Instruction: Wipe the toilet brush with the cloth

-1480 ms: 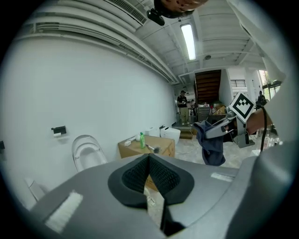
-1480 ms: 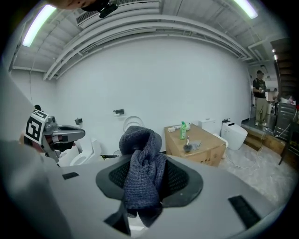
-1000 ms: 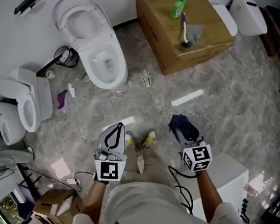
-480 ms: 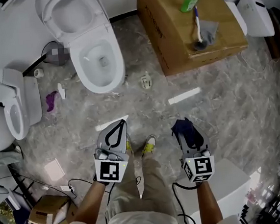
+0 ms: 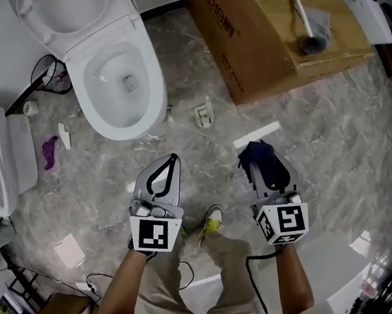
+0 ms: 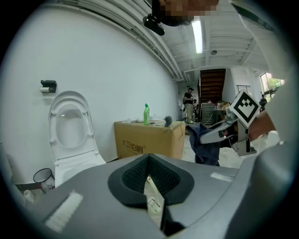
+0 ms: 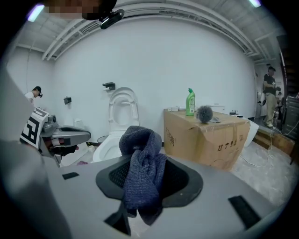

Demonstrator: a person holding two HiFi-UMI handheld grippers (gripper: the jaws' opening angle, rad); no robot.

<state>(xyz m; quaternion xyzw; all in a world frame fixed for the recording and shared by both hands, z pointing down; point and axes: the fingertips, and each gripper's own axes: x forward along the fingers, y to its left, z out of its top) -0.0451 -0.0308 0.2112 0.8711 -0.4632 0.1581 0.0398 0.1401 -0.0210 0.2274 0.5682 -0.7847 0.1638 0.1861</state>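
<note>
**Nearer the box, cloth already in the right tongs**

Over the last second the cardboard box [image 5: 254, 40] and toilet [image 5: 149, 88] have slid closer in the head view, so the person appears to be walking up and wiping has not begun. The right tongs [image 5: 253, 153] are clenched on the dark blue cloth [image 5: 262, 166]; the left tongs [image 5: 172, 159] are closed on nothing. At 1 o'clock the toilet brush [image 5: 306, 28] lies on the box top: slim pale handle, fuzzy grey head, untouched.
</note>
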